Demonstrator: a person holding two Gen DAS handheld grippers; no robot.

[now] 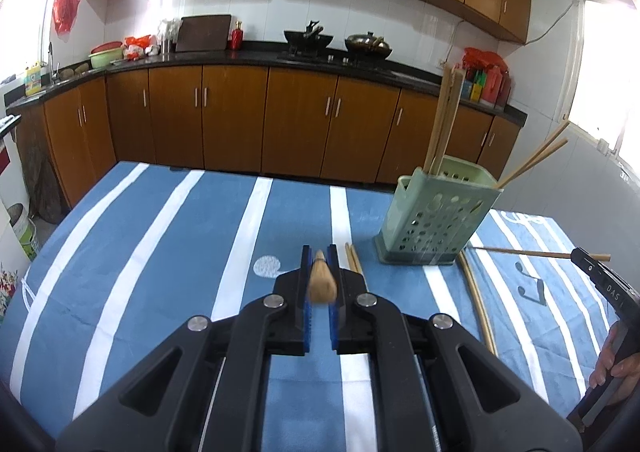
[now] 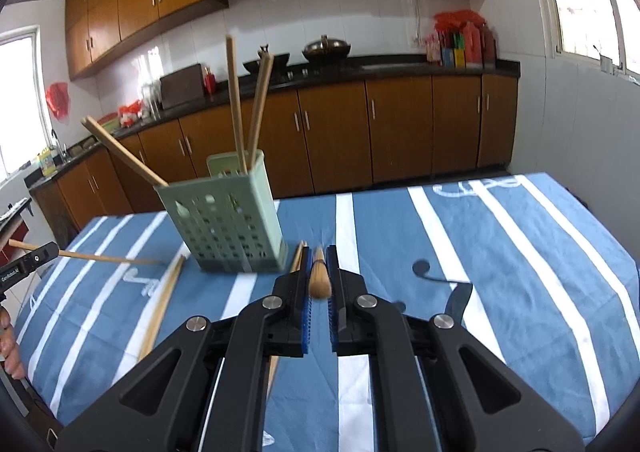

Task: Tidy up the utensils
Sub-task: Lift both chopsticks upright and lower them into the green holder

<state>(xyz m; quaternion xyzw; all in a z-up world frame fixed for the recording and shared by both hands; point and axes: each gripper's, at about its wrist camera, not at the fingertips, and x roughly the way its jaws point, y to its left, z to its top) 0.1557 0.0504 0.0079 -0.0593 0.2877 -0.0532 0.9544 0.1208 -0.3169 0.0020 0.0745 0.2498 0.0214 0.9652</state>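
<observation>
A pale green perforated utensil holder (image 1: 436, 220) stands on the blue striped tablecloth (image 1: 160, 236) with several wooden chopsticks (image 1: 446, 116) upright or leaning in it. It also shows in the right wrist view (image 2: 224, 216). My left gripper (image 1: 320, 252) is shut on a chopstick (image 1: 321, 284) seen end-on. My right gripper (image 2: 319, 252) is shut on another chopstick (image 2: 319, 280), also end-on. In the left wrist view the right gripper (image 1: 600, 276) holds its chopstick (image 1: 520, 253) level, pointing at the holder's base. Loose chopsticks (image 1: 478, 304) lie on the cloth beside the holder.
Two more loose chopsticks (image 1: 354, 258) lie left of the holder. Brown cabinets (image 1: 240, 116) and a black counter with woks (image 1: 308, 38) run behind the table. The table's far edge (image 1: 256, 174) is close behind the holder. A window (image 1: 608, 72) is at the right.
</observation>
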